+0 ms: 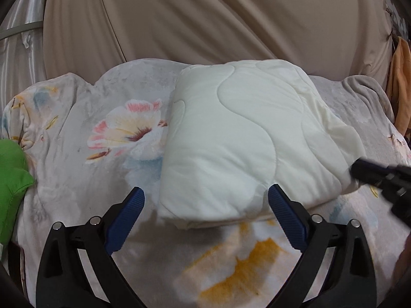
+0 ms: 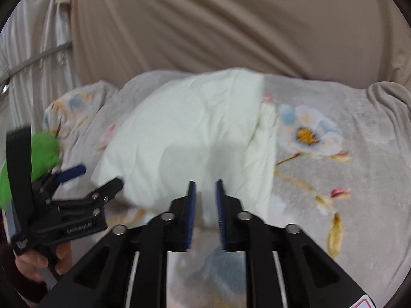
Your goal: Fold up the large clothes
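Note:
A cream quilted blanket (image 1: pixel 231 138) lies folded into a thick block on a floral bed cover (image 1: pixel 108 154); it also shows in the right wrist view (image 2: pixel 185 138). My left gripper (image 1: pixel 205 192) is wide open and empty, its blue pads (image 1: pixel 128 218) on either side of the blanket's near edge. It also shows in the right wrist view (image 2: pixel 100 177), held by a hand at the left. My right gripper (image 2: pixel 205 187) has its jaws narrowly apart with nothing between them, just short of the blanket's near edge. Its tip shows at the right of the left wrist view (image 1: pixel 359 172).
A green cloth (image 1: pixel 12 179) lies at the bed's left edge, also in the right wrist view (image 2: pixel 43 151). A tan sheet (image 1: pixel 205 20) hangs behind the bed. An orange garment (image 1: pixel 400 82) hangs at far right. White curtains (image 2: pixel 30 51) are at the left.

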`<state>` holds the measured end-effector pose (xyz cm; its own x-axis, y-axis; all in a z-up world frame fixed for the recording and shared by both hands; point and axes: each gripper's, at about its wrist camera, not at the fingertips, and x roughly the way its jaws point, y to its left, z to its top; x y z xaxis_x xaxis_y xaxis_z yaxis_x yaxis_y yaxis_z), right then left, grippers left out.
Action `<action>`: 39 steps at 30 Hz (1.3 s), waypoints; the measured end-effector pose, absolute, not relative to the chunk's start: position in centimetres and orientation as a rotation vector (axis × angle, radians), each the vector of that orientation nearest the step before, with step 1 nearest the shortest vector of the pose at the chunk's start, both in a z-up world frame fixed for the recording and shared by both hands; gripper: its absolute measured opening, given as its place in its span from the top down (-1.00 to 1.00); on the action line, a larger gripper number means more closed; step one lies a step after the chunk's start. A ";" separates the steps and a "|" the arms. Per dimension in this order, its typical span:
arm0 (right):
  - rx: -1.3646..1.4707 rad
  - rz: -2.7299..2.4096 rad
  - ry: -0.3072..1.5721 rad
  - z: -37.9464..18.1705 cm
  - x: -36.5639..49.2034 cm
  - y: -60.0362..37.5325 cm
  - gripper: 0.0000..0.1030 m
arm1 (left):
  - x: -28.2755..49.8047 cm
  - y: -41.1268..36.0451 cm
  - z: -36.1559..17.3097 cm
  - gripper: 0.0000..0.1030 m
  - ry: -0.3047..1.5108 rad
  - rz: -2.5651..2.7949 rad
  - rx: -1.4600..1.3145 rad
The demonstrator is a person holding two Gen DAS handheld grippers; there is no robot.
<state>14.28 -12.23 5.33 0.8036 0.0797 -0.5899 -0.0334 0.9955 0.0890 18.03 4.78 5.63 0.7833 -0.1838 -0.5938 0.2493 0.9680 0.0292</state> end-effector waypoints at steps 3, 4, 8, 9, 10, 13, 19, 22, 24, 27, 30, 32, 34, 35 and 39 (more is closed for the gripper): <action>0.031 0.015 0.682 2.8 15.7 -11.7 1.00 | 17.5 4.4 5.2 -0.84 0.635 -0.226 0.122; 0.034 -0.004 0.697 2.0 16.5 -12.2 1.00 | 17.4 4.4 5.0 -0.84 0.639 -0.222 0.123; 0.144 -0.033 0.752 0.0 18.8 -15.0 1.00 | 17.4 4.6 4.1 -0.84 0.673 -0.215 0.100; 0.141 -0.041 0.753 -0.2 19.0 -15.2 1.00 | 17.5 4.8 3.9 -0.84 0.682 -0.214 0.092; 0.136 -0.046 0.752 -0.4 19.2 -15.2 1.00 | 17.6 4.9 3.7 -0.84 0.688 -0.210 0.084; 0.135 -0.052 0.742 -0.3 19.0 -15.0 1.00 | 17.7 5.0 3.0 -0.84 0.705 -0.200 0.070; 0.164 -0.057 0.692 1.3 14.0 -14.6 0.70 | 15.7 4.6 1.7 -0.86 0.716 -0.204 0.096; 0.139 -0.141 0.679 0.6 11.1 -14.4 0.16 | 14.5 3.9 0.9 -0.87 0.735 -0.200 0.119; 0.120 -0.169 0.679 -0.4 9.8 -14.2 0.15 | 13.9 3.5 0.8 -0.88 0.734 -0.199 0.119; 0.137 -0.173 0.712 -2.1 9.2 -14.1 0.07 | 13.3 3.0 0.8 -0.89 0.714 -0.180 0.142; 0.133 -0.195 0.746 -3.0 9.5 -13.9 0.06 | 13.0 2.3 0.6 -0.90 0.697 -0.157 0.185; 0.116 -0.210 0.741 -3.2 9.5 -13.5 -0.02 | 12.7 1.9 0.5 -0.90 0.691 -0.149 0.204; 0.102 -0.226 0.745 -3.4 9.5 -13.0 -0.05 | 12.7 1.7 0.4 -0.90 0.691 -0.144 0.208; 0.097 -0.230 0.746 -3.5 9.5 -13.0 -0.05 | 12.7 1.7 0.3 -0.90 0.692 -0.145 0.208; 0.082 -0.239 0.747 -3.7 9.5 -12.8 -0.10 | 12.9 1.6 0.2 -0.90 0.699 -0.144 0.208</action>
<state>9.52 -12.78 -3.68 0.7081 -0.1859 -0.6812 0.2442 0.9697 -0.0107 12.91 1.63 0.16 0.7566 -0.0616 -0.6509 0.2004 0.9695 0.1412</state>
